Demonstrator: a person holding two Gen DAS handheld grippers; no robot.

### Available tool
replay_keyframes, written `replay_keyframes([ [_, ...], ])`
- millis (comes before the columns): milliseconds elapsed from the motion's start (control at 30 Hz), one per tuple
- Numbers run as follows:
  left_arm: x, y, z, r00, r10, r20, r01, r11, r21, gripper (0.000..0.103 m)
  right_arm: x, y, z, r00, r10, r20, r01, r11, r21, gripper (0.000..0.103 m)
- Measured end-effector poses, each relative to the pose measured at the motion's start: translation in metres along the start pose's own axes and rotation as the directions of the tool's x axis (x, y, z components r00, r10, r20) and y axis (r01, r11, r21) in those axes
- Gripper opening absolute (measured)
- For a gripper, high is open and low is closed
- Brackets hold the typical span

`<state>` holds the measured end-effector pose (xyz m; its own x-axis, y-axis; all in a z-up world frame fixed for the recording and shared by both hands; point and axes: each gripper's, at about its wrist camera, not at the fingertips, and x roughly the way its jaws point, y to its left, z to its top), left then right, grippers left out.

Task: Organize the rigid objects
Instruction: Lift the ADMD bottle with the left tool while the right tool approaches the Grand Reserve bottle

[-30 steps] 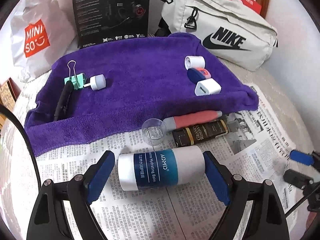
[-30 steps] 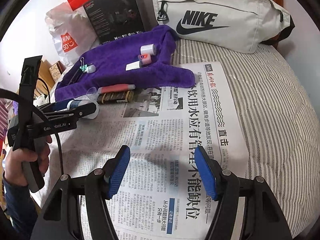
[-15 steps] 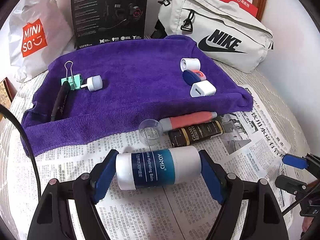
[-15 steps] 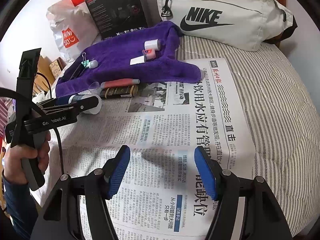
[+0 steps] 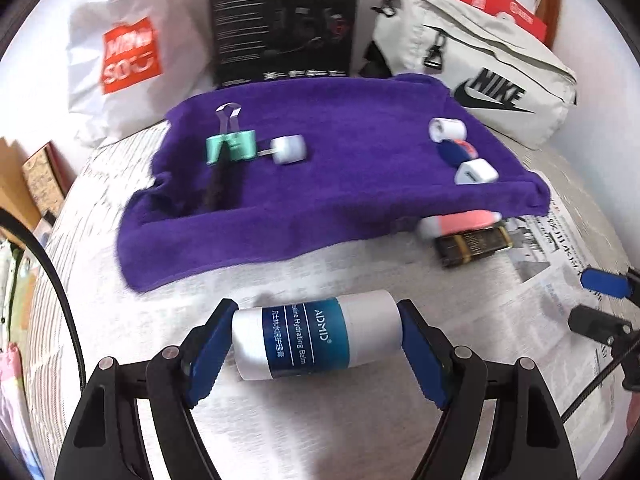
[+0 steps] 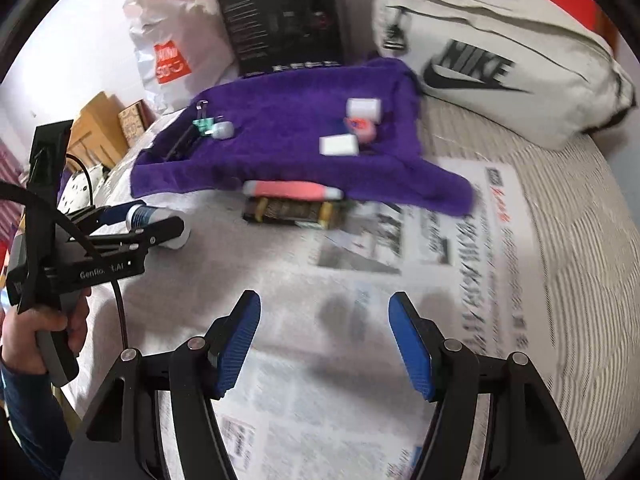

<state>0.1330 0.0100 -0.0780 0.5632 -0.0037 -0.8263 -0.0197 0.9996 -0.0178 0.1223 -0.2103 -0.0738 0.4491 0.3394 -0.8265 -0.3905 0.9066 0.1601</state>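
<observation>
My left gripper (image 5: 316, 346) is shut on a white and blue balm tube (image 5: 316, 338), gripped end to end and held above the newspaper. The tube also shows in the right wrist view (image 6: 152, 216), in the left gripper (image 6: 120, 248). A purple towel (image 5: 340, 184) carries a green binder clip (image 5: 231, 145), a white cap (image 5: 289, 150), a black pen (image 5: 218, 184) and three small items at its right (image 5: 460, 152). A pink tube (image 5: 460, 222) and a dark gold-lettered tube (image 5: 474, 244) lie at the towel's front edge. My right gripper (image 6: 326, 344) is open and empty over the newspaper (image 6: 360, 420).
A Nike bag (image 6: 500, 60), a black headset box (image 5: 284, 20) and a Miniso bag (image 5: 124, 52) stand behind the towel. Striped bedding (image 6: 592, 280) extends right of the newspaper. Cardboard boxes (image 6: 100, 124) sit at the left.
My left gripper closed on the balm tube, lifted it and moved left. The clear cup beside the pink tube is out of view. My right gripper moved closer to the towel.
</observation>
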Motion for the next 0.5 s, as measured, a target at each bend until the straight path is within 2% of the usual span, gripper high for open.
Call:
replay_keyframes([
  [200, -0.005, 0.024, -0.009, 1.000, 0.021, -0.005, -0.021, 1.000, -0.017, 0.079, 0.015, 0.020, 0.018, 1.000, -0.005, 0.012, 0.006, 0.998, -0.066, 0.066],
  [500, -0.005, 0.031, -0.014, 1.000, 0.001, 0.010, 0.000, 1.000, -0.029, 0.079, 0.042, 0.017, 0.039, 0.999, -0.024, 0.023, 0.028, 0.986, -0.162, 0.066],
])
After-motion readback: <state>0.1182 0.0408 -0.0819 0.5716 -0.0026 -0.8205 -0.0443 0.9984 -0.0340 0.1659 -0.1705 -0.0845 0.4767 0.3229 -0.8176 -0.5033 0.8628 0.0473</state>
